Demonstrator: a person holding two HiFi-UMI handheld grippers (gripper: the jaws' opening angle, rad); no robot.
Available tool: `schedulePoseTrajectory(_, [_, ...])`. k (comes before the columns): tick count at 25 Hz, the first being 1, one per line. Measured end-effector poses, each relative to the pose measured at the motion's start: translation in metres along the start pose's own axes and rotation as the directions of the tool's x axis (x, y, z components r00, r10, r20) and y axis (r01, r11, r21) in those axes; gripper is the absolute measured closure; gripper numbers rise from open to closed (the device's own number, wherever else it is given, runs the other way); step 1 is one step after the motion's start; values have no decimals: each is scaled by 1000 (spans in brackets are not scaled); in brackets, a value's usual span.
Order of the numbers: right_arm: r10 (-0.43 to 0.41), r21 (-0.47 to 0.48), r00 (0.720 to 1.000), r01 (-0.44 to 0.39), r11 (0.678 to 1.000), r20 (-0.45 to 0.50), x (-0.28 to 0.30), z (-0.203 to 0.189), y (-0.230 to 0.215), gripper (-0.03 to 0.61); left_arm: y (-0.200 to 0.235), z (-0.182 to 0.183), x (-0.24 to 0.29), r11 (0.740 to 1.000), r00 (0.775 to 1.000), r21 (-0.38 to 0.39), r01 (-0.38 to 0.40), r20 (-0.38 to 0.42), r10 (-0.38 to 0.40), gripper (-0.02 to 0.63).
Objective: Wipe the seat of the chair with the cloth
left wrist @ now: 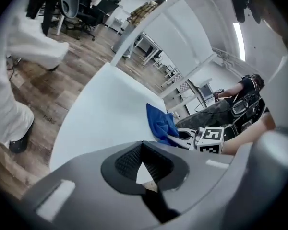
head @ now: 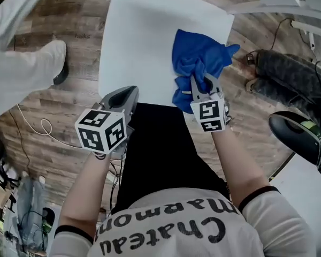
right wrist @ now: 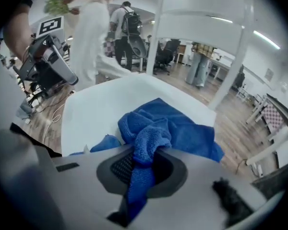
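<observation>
Crumpled blue cloth [head: 199,60] lies on the white seat [head: 142,33], one fold pinched in the right claw [head: 201,82]. The left claw [head: 131,91] is closed and empty. The shirt [head: 171,230] reads "Chateau Marmon".

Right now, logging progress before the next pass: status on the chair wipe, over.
Right gripper shut on crumpled blue microfibre cloth, right side of white chair seat. Left gripper shut, empty, at seat's near edge. Nothing blocking the seat.
</observation>
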State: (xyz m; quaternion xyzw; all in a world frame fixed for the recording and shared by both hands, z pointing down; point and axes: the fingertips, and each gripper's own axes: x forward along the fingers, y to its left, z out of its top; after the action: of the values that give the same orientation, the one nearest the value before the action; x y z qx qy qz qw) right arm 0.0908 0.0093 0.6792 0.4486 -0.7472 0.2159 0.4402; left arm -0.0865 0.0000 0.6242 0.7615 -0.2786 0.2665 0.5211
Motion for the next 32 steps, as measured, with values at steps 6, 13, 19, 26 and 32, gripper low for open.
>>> schedulePoseTrajectory(6, [-134, 107, 988, 141, 984, -77, -32, -58, -44, 546, -31, 1, 30, 995, 995, 86, 59, -87, -52, 606])
schedulePoseTrajectory(13, [75, -113, 996, -79, 990, -41, -46, -4, -6, 546, -18, -1, 29, 996, 999, 85, 4, -53, 1, 606])
schedulePoseTrajectory(19, [657, -468, 754, -580, 667, 3, -42, 82, 170, 546, 53, 1, -16, 966, 960, -103, -235, 130, 247, 606])
schedulePoseTrajectory(26, [796, -577, 598, -619, 533, 94, -34, 175, 269, 545, 127, -30, -111, 846, 840, -385, -368, 252, 480, 606])
schedulePoseTrajectory(32, [743, -514, 667, -622, 591, 46, 22, 172, 274, 545, 132, -57, -130, 807, 798, -488, -333, 309, 517, 606])
